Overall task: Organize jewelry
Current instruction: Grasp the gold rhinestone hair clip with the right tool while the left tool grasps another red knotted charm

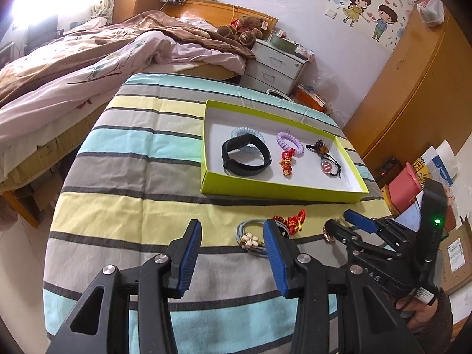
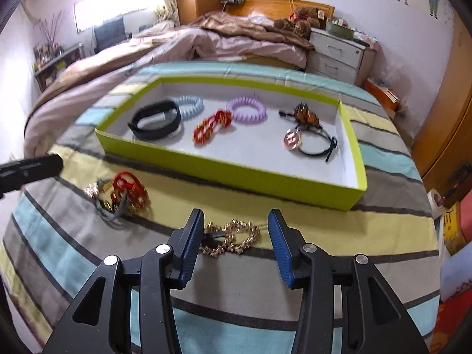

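Observation:
A lime-green tray on the striped cloth holds a black band, blue and purple coil ties, a red knot, and black ties with a pink disc. In front of it lie a flower tie tangled with a red knot, and a gold chain tie. My left gripper is open beside the flower tie. My right gripper is open around the gold chain tie.
The striped table stands beside an unmade bed. A white nightstand and a wooden wardrobe are behind. Boxes and bags clutter the floor at the right.

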{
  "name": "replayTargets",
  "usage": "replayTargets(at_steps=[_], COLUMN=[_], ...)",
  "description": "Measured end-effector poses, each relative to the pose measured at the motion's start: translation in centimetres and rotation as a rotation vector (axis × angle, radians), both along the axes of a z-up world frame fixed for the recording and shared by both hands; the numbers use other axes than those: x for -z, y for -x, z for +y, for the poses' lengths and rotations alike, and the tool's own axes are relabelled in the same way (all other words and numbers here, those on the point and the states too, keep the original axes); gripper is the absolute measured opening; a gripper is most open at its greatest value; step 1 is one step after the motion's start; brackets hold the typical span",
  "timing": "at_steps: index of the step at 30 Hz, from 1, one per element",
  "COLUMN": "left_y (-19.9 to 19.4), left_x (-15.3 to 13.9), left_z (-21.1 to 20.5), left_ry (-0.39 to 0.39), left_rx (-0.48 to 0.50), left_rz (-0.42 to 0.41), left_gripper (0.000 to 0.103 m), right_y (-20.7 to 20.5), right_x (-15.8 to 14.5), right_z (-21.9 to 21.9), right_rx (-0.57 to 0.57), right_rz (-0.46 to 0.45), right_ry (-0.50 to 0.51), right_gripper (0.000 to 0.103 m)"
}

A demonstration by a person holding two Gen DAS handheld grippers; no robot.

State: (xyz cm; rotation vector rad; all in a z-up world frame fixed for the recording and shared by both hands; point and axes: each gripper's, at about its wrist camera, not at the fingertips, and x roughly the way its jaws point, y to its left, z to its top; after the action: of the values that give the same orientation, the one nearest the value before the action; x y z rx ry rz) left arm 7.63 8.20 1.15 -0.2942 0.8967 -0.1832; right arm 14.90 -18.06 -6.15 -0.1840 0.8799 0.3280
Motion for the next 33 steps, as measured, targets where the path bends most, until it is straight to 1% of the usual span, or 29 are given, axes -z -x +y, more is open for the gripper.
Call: replayTargets(at_steps=[7,13,17,18,21,23,26,29,33], left_y=[0.3,0.5,0.6,0.6,0.8,0.9,1.0,1.0,1.0], left_x=[0.5,0.7,0.9,0.9,0.9,0.9,0.9,0.8,0.5], left_z=[-0.6,-0.9,-0.9,-0.9,-0.8,-0.8,-1.0,-1.2,-1.5], left_ry=[0.009,0.012,0.010,0.009,0.010,0.008,0.003,0.000,-0.004], left_rx=[0.025,0.039,0.036,0.035,0.029,0.031,0.033,0.035,0.039], left_rz=[0.006,0.007,0.015,0.017,0.022,0.025,0.025,0.024,0.020], left_gripper=[0.043,0.043,0.043,0.043,0.043,0.043,0.043,0.043,0.043], right_y=[0.9,1.9,2.0,2.0,1.8,1.1,0.3,0.0,-0.1], right_x=[0.1,0.0,-0.8,-1.0,-0.9,-0.7,0.0,0.5,0.7], right_z=[-2.5,-5.1,-5.2,-4.8,-4.0,-3.7,-3.3,-2.6,-2.6], right_rx=[0.054,0.110,0.048,0.002,-0.074,-0.113,-0.187,-0.217,-0.221], right_rz=[0.023,0.019,-0.008,-0.018,-0.046,-0.030,0.026,0.037,0.040], right_ry=[0.001,0.010,-0.059,-0.063,-0.038,-0.057,-0.075,-0.021,-0.024], right_gripper=[0.046,0.046,0.046,0.046,0.046,0.046,0.046,0.046,0.046])
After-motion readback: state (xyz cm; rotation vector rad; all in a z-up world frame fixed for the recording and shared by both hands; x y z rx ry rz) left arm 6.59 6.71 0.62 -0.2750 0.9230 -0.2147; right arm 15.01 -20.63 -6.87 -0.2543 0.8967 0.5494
